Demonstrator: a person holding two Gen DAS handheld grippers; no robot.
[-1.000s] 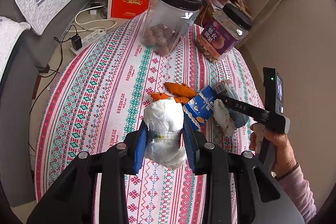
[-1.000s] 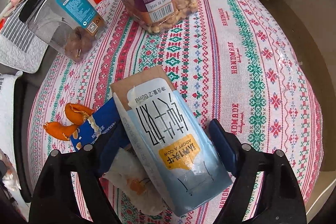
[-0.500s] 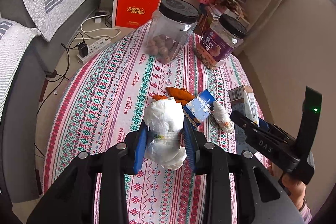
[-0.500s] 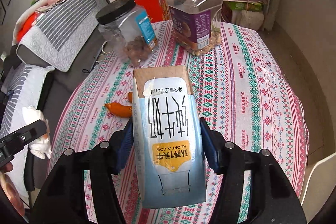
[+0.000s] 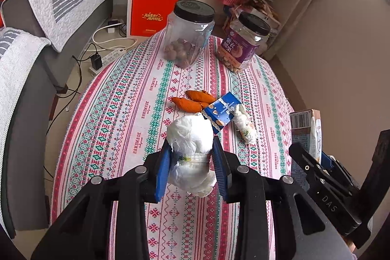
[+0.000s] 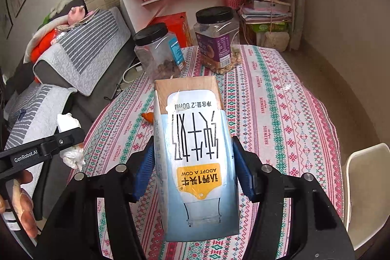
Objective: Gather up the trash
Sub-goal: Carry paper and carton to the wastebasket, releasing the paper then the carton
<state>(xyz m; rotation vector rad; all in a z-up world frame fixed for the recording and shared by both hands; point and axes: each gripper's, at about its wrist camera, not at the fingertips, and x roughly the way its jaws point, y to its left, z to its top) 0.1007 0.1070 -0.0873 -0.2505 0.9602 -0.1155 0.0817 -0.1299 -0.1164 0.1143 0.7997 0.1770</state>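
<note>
The left gripper point(image 5: 191, 167) clamps a crumpled white tissue wad point(image 5: 191, 150); the right gripper point(image 6: 193, 177) grasps an upside-down blue-and-white milk carton point(image 6: 195, 157).

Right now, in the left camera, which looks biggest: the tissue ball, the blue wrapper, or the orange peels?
1. tissue ball, though it's nearest the camera
2. blue wrapper and orange peels: too alike to rank
</note>
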